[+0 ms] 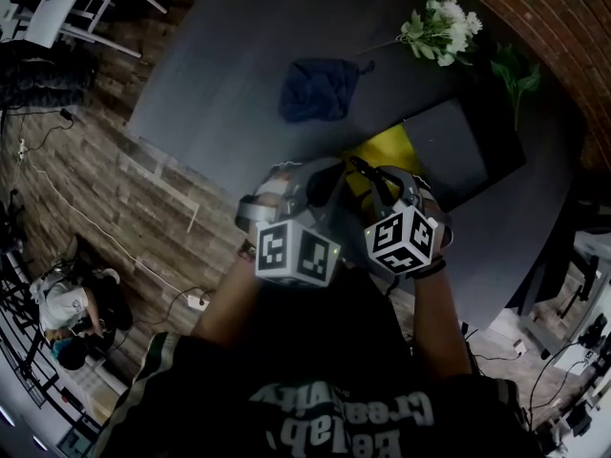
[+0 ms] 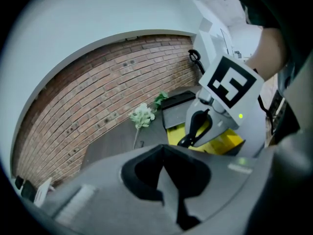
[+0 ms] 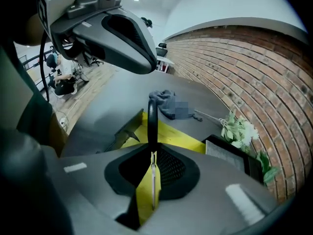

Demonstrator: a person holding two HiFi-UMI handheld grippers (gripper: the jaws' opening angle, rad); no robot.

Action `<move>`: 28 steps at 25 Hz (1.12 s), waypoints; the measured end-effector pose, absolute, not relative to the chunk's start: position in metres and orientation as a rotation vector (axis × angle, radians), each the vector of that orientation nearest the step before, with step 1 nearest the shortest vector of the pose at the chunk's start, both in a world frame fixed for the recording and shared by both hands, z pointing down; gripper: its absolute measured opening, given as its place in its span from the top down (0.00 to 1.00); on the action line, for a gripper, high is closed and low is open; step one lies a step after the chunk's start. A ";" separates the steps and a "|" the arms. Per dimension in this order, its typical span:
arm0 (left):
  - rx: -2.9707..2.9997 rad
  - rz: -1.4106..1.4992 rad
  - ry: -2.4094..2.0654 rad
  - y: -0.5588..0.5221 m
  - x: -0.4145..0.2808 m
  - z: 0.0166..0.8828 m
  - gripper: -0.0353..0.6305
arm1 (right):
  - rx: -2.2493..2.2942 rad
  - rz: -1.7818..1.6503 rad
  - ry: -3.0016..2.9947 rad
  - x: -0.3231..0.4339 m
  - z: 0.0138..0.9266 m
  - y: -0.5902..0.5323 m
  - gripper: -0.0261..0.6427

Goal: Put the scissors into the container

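the scissors [image 3: 152, 121] are not in the container yet. the right gripper [image 3: 152, 180] has its jaws clamped on the thin blades, and the black handle loop sticks out ahead of them, hanging above the open yellow container [image 3: 181, 140] on the dark table [image 1: 229, 55]. the left gripper [image 2: 168, 180] sits just beside it, jaws together with nothing between them. from its view the handles look to be over the container's mouth, though i cannot tell whether they are past its rim. judging by this, the pick-up is done; what is left is lowering the scissors inside and letting go. a blue cloth [image 1: 320, 89] and white flowers [image 1: 441, 25] lie further back.
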State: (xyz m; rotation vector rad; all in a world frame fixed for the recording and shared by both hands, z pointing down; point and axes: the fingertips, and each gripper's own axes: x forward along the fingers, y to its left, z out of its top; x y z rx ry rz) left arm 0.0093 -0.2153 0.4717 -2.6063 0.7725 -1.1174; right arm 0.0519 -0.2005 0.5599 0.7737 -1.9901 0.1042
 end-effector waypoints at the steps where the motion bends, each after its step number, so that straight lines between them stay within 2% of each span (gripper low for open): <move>1: -2.608 -1.118 0.773 -0.216 0.008 0.473 0.94 | 0.769 0.107 -1.985 0.051 0.563 -0.200 0.90; 28: -2.638 -1.135 0.758 -0.223 -0.001 0.485 0.94 | 0.791 0.197 -1.904 0.065 0.597 -0.205 0.90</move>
